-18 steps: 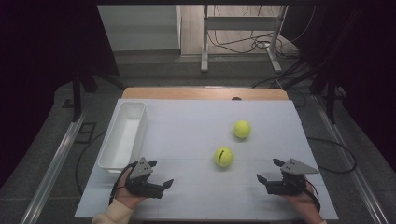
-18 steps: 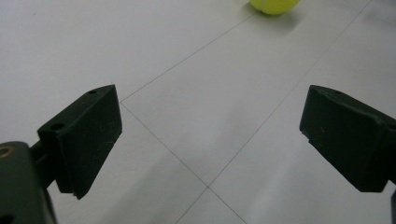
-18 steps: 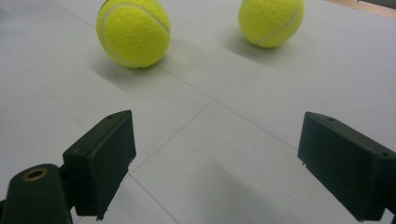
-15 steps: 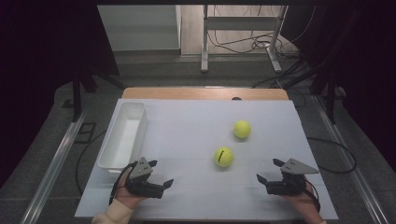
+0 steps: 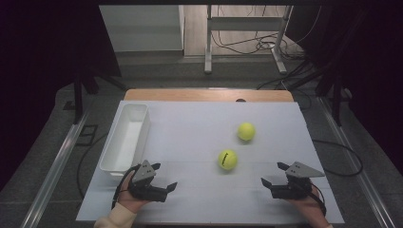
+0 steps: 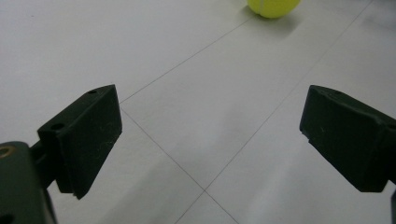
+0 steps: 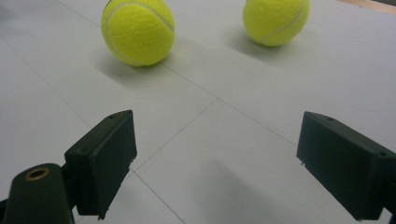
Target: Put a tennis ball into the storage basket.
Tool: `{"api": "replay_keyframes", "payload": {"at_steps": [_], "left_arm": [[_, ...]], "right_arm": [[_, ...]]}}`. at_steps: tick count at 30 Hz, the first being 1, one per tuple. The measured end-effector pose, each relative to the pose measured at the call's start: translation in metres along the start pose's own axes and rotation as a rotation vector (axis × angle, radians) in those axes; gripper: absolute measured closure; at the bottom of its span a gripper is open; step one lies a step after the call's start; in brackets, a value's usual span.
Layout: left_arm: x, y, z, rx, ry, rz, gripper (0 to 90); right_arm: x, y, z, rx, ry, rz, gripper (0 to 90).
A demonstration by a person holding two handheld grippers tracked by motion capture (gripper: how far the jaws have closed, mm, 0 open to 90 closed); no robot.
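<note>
**Both my grippers wide, two tennis balls on the sheet**

In the high view my left gripper (image 5: 164, 182) sits at the lower left of the frame, low over the white table sheet (image 5: 190, 137), and my right gripper (image 5: 273, 175) at the lower right. Both have their jaws spread wide with nothing between them; each gripper view shows only bare sheet in the gap.

The nearer tennis ball (image 5: 228, 159) lies a little below the centre of the high view, between my two grippers and beyond them. The farther tennis ball (image 5: 246, 131) lies apart from it, up and to the right. In the right gripper view the nearer one is at upper left and the farther one at upper right.

A white rectangular bin (image 5: 124, 140) stands along the left edge of the sheet, just beyond my left gripper.
</note>
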State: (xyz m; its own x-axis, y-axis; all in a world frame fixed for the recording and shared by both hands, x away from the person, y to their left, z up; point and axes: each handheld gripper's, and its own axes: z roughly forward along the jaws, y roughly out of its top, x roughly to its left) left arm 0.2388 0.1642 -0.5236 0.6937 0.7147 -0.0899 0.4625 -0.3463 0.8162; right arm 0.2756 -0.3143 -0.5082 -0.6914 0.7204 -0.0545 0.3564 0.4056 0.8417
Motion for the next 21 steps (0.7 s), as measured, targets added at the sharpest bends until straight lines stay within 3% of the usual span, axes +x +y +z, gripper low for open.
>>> {"api": "replay_keyframes", "payload": {"at_steps": [13,21], "left_arm": [[-0.0002,0.0009,0.0018,0.000,0.019,-0.009,6.4],[-0.0052,0.0054,0.0018,-0.006,0.024,-0.013,6.5]], "right_arm": [[0.0019,-0.0006,0.0018,0.019,0.012,-0.018,12.4],[0.0001,-0.0013,0.0006,0.008,0.026,-0.004,12.6]]}}
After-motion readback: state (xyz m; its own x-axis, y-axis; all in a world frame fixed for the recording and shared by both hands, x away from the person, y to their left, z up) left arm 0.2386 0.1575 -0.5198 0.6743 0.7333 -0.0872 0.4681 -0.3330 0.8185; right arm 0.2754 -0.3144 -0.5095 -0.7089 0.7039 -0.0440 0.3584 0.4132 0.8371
